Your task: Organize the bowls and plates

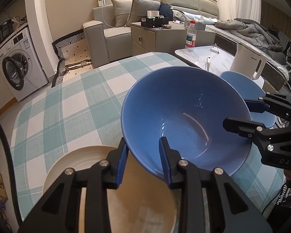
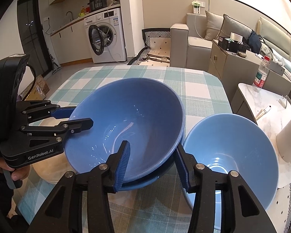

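A large blue bowl (image 1: 184, 116) (image 2: 130, 120) is tilted above the checked tablecloth. In the right wrist view it rests in a second blue bowl (image 2: 145, 182) beneath it. My left gripper (image 1: 143, 153) straddles its near rim, one finger inside and one outside, with a wide gap; it also shows in the right wrist view (image 2: 75, 116). My right gripper (image 2: 151, 163) straddles the opposite rim the same way, and shows in the left wrist view (image 1: 236, 114). A smaller light blue bowl (image 2: 230, 155) (image 1: 242, 85) stands to the right. A cream plate (image 1: 110, 190) lies under my left gripper.
A white kettle (image 1: 246, 62) and a water bottle (image 1: 191, 36) stand on a marble side table (image 1: 203, 56) at the right. The checked tablecloth (image 1: 67, 101) stretches left and far. A sofa, a cabinet and a washing machine (image 1: 15, 66) stand beyond.
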Demonstrator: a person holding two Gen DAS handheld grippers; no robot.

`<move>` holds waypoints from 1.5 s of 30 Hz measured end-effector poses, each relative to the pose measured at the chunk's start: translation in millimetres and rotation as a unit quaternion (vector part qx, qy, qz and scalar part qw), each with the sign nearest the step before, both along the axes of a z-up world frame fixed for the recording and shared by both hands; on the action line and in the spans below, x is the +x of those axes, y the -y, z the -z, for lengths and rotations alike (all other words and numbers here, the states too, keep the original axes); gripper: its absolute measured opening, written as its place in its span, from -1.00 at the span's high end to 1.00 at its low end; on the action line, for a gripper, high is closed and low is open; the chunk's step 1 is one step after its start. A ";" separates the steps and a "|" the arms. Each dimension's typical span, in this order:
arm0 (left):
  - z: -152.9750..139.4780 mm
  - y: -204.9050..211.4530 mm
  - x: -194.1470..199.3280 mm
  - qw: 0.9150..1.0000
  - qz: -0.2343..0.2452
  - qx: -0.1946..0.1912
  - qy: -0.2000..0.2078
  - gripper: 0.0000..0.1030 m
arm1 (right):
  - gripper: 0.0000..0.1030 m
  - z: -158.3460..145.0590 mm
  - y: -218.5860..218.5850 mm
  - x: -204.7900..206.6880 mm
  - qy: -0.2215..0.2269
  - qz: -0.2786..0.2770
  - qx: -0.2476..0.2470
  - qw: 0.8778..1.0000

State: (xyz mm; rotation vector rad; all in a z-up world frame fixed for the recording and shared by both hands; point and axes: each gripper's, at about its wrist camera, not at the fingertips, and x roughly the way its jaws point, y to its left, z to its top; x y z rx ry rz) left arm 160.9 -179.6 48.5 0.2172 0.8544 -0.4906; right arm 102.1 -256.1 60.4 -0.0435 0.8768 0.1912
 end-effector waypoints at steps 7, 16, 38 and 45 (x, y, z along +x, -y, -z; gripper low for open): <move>2.8 2.2 -1.1 1.000 0.002 0.010 0.000 0.30 | -0.03 3.9 -4.6 -2.1 0.003 -0.003 -0.006 1.000; 6.5 -0.7 1.7 1.000 -0.002 0.000 -0.015 0.05 | -0.25 4.4 -6.4 -2.4 0.003 -0.006 0.001 1.000; 8.0 -9.1 0.8 0.999 -0.011 -0.027 -0.029 -0.07 | -0.71 7.1 -12.6 -4.9 0.006 -0.031 0.007 0.999; 6.7 -9.6 0.8 0.999 -0.016 -0.028 -0.028 -0.07 | -0.73 0.7 -8.9 -5.3 0.022 -0.026 0.014 0.999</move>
